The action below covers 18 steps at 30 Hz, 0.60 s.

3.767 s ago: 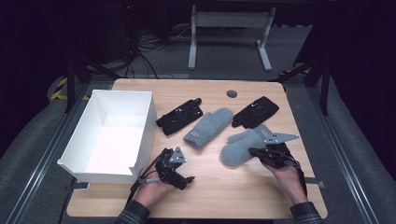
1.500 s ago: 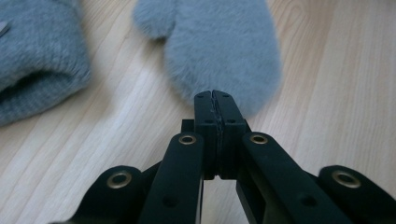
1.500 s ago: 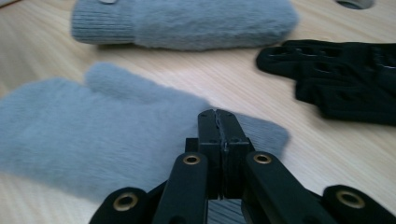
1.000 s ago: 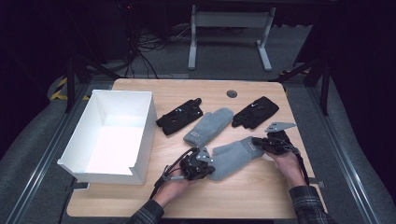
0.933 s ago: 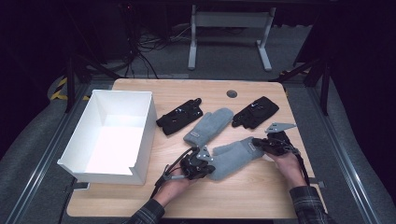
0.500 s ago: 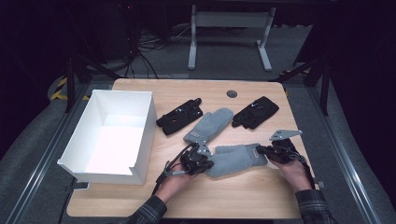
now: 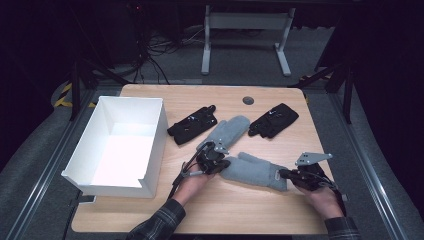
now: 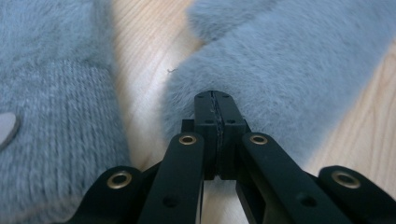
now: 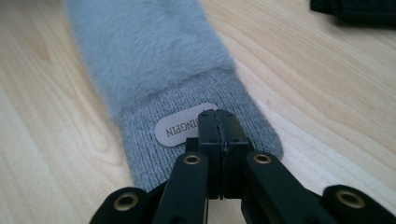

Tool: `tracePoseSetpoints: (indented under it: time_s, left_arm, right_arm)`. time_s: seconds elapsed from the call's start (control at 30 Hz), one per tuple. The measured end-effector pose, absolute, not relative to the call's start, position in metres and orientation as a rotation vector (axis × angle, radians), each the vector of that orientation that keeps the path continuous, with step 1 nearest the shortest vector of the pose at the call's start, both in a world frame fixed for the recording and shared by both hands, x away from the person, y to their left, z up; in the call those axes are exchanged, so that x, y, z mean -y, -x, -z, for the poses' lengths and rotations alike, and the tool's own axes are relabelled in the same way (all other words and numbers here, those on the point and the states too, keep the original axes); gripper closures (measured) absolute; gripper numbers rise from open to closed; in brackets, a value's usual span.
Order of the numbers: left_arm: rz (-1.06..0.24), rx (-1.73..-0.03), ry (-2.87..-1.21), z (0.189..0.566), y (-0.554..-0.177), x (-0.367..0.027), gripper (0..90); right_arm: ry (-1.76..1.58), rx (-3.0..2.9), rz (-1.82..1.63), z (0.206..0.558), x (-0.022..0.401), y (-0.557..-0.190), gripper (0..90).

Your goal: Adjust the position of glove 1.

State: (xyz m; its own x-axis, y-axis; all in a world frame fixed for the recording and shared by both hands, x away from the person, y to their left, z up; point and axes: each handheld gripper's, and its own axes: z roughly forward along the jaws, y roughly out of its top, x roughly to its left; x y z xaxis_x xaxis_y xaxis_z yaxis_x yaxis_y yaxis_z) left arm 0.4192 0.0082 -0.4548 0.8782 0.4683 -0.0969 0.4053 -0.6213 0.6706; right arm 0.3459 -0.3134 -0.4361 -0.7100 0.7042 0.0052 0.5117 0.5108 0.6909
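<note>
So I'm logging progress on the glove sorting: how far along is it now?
Early. The white box holds nothing, so nothing looks packed. In hand: the left gripper and right gripper, both with jaws closed, sit at opposite ends of one grey mitten. Left on the table: the other grey mitten and two black gloves.

Grey fuzzy mitten (image 7: 252, 171) flat on table, ribbed cuff with oval label toward right, fluffy tip left.
</note>
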Motion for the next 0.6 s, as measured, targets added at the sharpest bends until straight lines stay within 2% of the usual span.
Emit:
tracePoseSetpoints:
  time_s: [0.3, 0.6]
  left_arm:
    - [-0.155, -0.648, -2.302, 0.440, -0.419, -0.016, 89.4]
    - [-0.084, -0.567, -2.311, 0.429, -0.386, -0.020, 89.5]
  right_arm:
    - [-0.995, -2.474, -1.023, 0.432, 0.312, -0.333, 90.0]
    - [-1.045, -2.427, -0.999, 0.431, 0.324, -0.361, 90.0]
